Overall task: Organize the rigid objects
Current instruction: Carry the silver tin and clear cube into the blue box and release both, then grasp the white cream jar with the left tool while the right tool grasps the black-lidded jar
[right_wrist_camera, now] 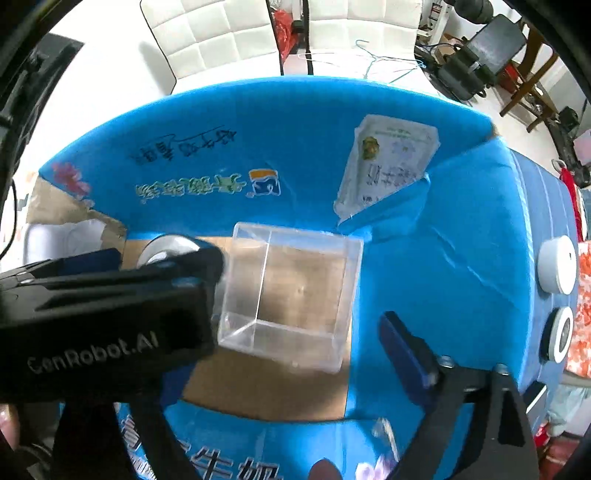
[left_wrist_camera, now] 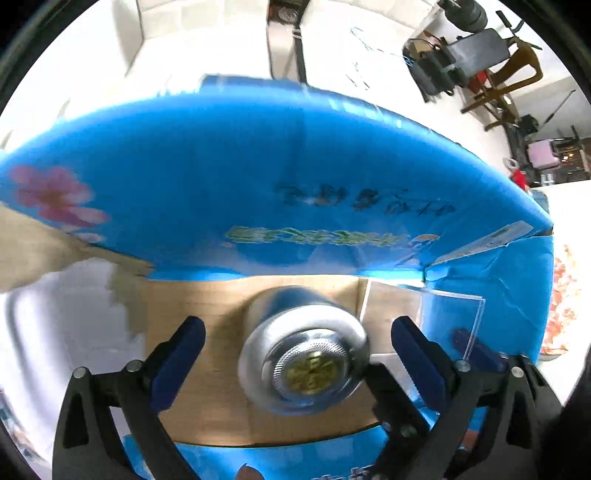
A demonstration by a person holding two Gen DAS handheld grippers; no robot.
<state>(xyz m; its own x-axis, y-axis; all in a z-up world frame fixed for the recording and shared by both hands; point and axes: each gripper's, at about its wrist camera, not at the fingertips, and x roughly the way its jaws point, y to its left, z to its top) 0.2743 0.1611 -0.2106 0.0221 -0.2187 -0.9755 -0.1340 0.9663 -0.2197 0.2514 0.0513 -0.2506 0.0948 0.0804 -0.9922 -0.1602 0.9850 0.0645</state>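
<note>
A silver cylindrical container point(left_wrist_camera: 306, 354) with a clear lid and a gold emblem stands on the brown floor of an open blue cardboard box point(left_wrist_camera: 258, 177). My left gripper point(left_wrist_camera: 299, 354) is open around it, fingers apart from its sides. A clear square plastic box point(right_wrist_camera: 291, 295) stands on the box floor beside it; it also shows in the left wrist view point(left_wrist_camera: 436, 314). My right gripper point(right_wrist_camera: 295, 332) is open and empty above the blue box point(right_wrist_camera: 461, 258); its left finger is hidden behind the left gripper's black body point(right_wrist_camera: 103, 306). The silver container's edge point(right_wrist_camera: 166, 247) peeks out behind that body.
A white paper label point(right_wrist_camera: 388, 166) is stuck on the box's inner flap. Two white round objects point(right_wrist_camera: 557, 269) sit at the right outside edge. White chairs point(right_wrist_camera: 221, 33) and a cluttered room with wooden chairs point(right_wrist_camera: 528, 74) lie beyond.
</note>
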